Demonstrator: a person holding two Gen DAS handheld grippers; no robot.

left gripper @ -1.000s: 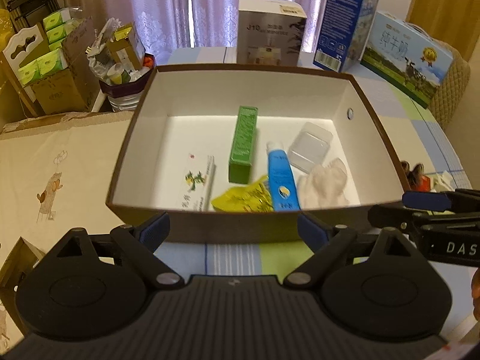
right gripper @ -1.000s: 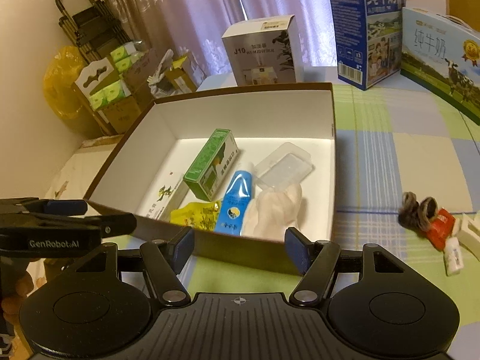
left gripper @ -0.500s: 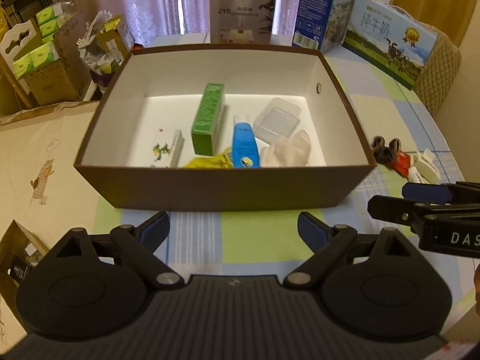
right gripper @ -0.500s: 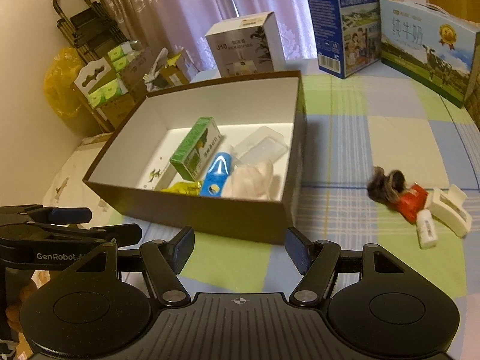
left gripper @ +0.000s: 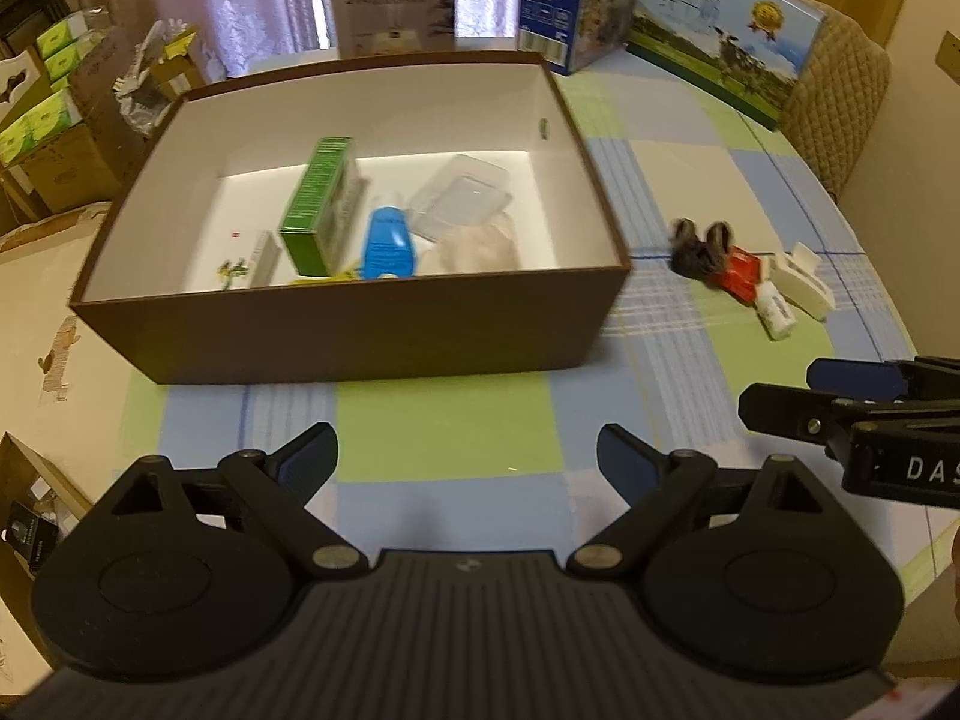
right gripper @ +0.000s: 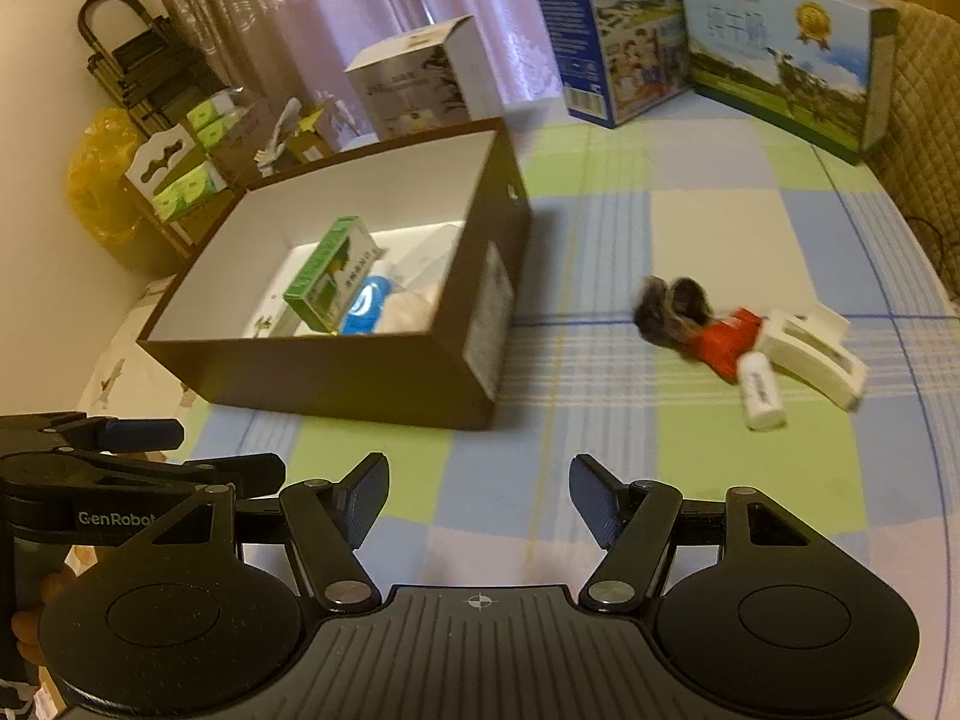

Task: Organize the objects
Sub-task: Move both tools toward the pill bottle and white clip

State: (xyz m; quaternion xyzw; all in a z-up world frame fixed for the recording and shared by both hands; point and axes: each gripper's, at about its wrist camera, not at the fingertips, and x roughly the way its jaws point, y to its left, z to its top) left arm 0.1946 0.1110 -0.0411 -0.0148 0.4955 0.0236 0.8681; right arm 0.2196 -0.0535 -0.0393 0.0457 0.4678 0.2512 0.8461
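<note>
Left wrist view: left gripper (left gripper: 468,456) has its jaws spread wide with nothing between them, hovering over the checked tablecloth (left gripper: 444,426) just short of the brown box (left gripper: 360,336). The box is open-topped with a white interior. Inside it: a green carton (left gripper: 315,207) standing on edge, a blue tube (left gripper: 389,243) beside it, a clear plastic tray (left gripper: 462,198) toward the back right, a pale crumpled item (left gripper: 480,249) in front of the tray, and a white flat pack (left gripper: 258,255) at the left. A yellow scrap shows at the near wall — mostly hidden. To the right of the box, well apart from it, sits a small cluster on the cloth: a dark furry item (left gripper: 699,243), a red piece (left gripper: 741,270) touching it, a white clip-like part (left gripper: 801,282) and a small white tube (left gripper: 774,315). The right gripper (left gripper: 840,408) enters from the right edge; can't tell its jaw state from here.

Right wrist view: right gripper (right gripper: 477,501) is also spread wide and empty, over the cloth between the box (right gripper: 360,378) and the cluster. Furry item (right gripper: 672,312), red piece (right gripper: 726,342), white clip part (right gripper: 810,354) and white tube (right gripper: 762,393) lie ahead and to the right — all touching or just beside each other. Left gripper (right gripper: 150,450) is visible at the left edge. Milk cartons (right gripper: 630,42) stand at the far end of the table.
</note>
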